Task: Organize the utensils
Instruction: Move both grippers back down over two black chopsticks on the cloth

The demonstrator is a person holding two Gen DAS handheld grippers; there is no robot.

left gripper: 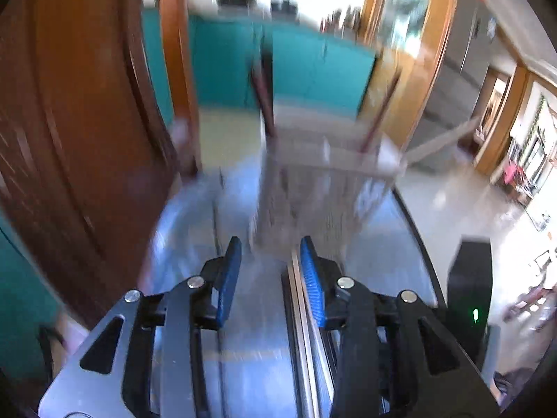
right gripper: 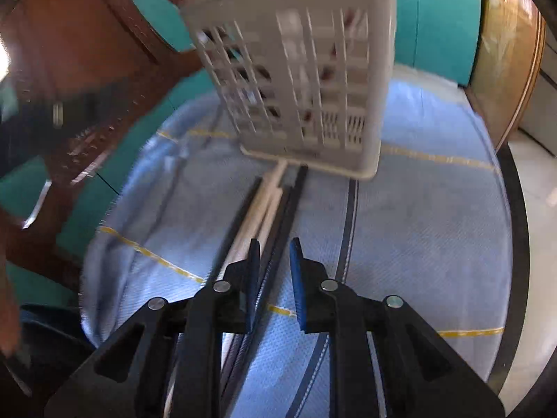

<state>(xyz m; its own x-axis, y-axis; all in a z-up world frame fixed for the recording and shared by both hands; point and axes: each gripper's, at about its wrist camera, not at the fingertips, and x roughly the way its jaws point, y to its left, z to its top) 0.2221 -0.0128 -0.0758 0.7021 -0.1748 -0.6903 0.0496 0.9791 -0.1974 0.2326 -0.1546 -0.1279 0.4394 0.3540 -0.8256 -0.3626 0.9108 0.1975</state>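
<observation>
A grey slotted utensil basket [left gripper: 313, 188] stands on the blue cloth ahead, blurred, with dark red chopsticks [left gripper: 265, 104] sticking up out of it. My left gripper [left gripper: 271, 242] is open just short of the basket. A thin silvery stick [left gripper: 300, 313] lies along the inside of its right-hand pad, not pinched. In the right wrist view the same basket [right gripper: 296, 69] is close ahead. Pale chopsticks [right gripper: 259, 209] and dark chopsticks [right gripper: 287, 205] lie on the cloth, reaching to its base. My right gripper [right gripper: 275, 244] is narrowly open above them, the dark pair running under its gap.
The blue cloth [right gripper: 417, 226] with yellow stripes covers a round table with a dark rim [right gripper: 520, 209]. A brown wooden chair [left gripper: 69, 122] stands at the left, teal panels [left gripper: 313, 62] behind. A black box [left gripper: 470, 285] with a green light sits right of the table, with pale floor beyond.
</observation>
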